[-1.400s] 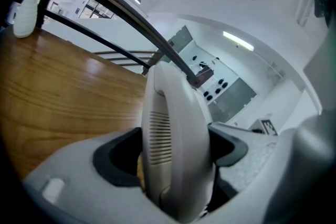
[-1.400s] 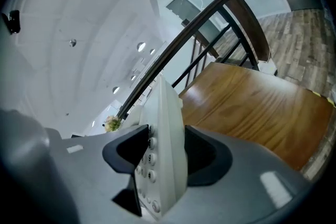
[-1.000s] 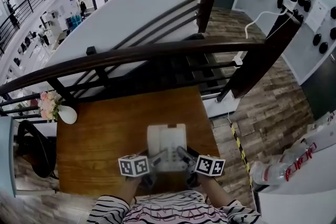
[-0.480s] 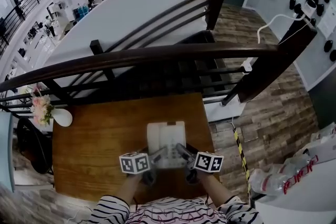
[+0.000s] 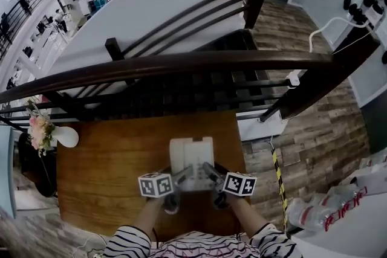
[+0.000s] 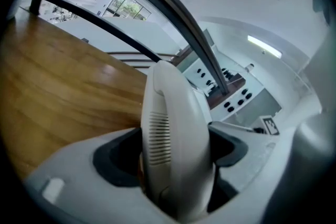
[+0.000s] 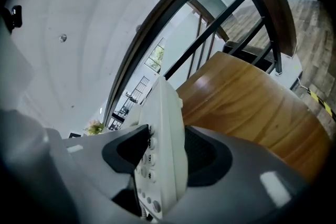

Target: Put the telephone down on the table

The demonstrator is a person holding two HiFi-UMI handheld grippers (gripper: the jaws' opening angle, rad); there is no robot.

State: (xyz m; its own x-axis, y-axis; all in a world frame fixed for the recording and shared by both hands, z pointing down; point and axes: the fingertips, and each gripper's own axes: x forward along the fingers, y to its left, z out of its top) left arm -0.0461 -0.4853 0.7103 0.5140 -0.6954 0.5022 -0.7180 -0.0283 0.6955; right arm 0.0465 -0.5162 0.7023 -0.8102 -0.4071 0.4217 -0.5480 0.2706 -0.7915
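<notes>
**Q.** How did the left gripper (image 6: 176, 150) stand?

**A.** Its jaws were spread wide and clamped on the telephone (image 6: 173, 128). One dark pad was set against each broad face of the white body. A slotted grille showed on the edge turned toward the camera.

**Q.** And the right gripper (image 7: 163, 157)?

**A.** It stood likewise: jaws wide apart and closed on the same telephone from the opposite side. The pads pressed against both faces, and rows of round keys were visible beside the left pad.

**Q.** Where was the telephone?

**A.** It was carried between the two grippers over the near right part of the wooden table (image 5: 115, 160), close to the person. Its near end lay between the jaws and its far end pointed toward the railing (image 5: 181, 62). Whether its underside touched the tabletop could not be told from any view.

**Q.** What lay around it?

**A.** Striped sleeves (image 5: 130, 241) entered from the near edge, behind the grippers. A white vase (image 5: 65, 137) lay on its side at the table's far left corner, with flowers (image 5: 37, 130) hanging over the edge. The dark railing ran across just beyond the table. Plank flooring (image 5: 314, 130) lay to the right.
</notes>
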